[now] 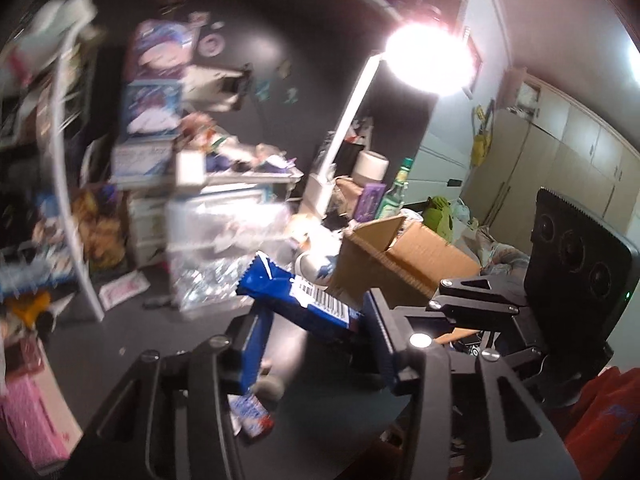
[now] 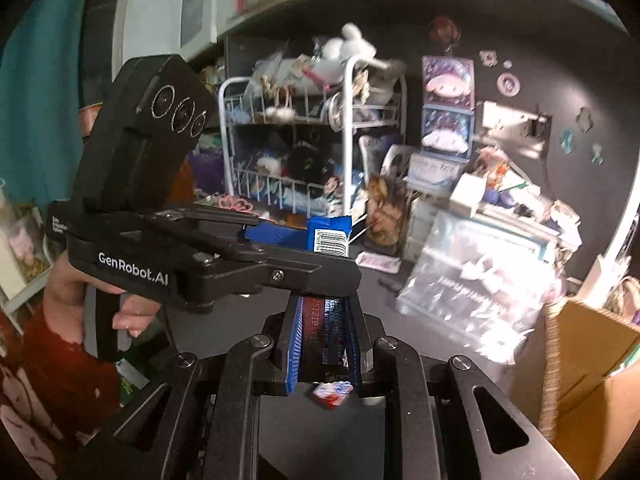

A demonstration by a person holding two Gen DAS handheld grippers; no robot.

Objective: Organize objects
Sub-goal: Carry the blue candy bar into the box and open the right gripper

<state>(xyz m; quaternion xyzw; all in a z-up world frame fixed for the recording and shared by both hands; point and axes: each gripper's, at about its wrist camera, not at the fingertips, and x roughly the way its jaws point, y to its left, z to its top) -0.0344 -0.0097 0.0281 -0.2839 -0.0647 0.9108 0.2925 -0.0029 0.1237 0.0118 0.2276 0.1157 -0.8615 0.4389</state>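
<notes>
Right gripper [image 2: 324, 304]: jaws clenched on one end of the blue packet [image 1: 296, 292]. In the right wrist view the wrapper stands edge-on between the two blue pads [image 2: 294, 344], printed digits visible, pinched from both sides.

Left gripper [image 1: 318, 304]: set across the other end of the same packet, entering the right wrist view from the left. A hand [image 2: 72, 292] in a red sleeve grips its handle. In the left wrist view the packet bridges the gap between the fingers. Its underside meets the left pad and its lower end butts the right pad, so this reads as a grasp. That view is motion-blurred, so firmness of contact is uncertain.

Packet position: held clear of the black tabletop [image 1: 160, 332], tilted. The barcode end sticks out past the left gripper's fingertips. The rest runs down under that gripper's body into the right gripper's jaws. The two tools cross at roughly a right angle, with the packet the only link between them.

Surroundings:
- A small red, white and blue wrapper [image 2: 332, 394] lies on the table below the right gripper.
- An open cardboard box [image 1: 420, 256] sits just behind the packet and to the right.
- A crinkled clear plastic bag [image 2: 472, 280] sits beyond.
- A white wire rack [image 2: 288, 128] of soft toys stands at the back.
</notes>
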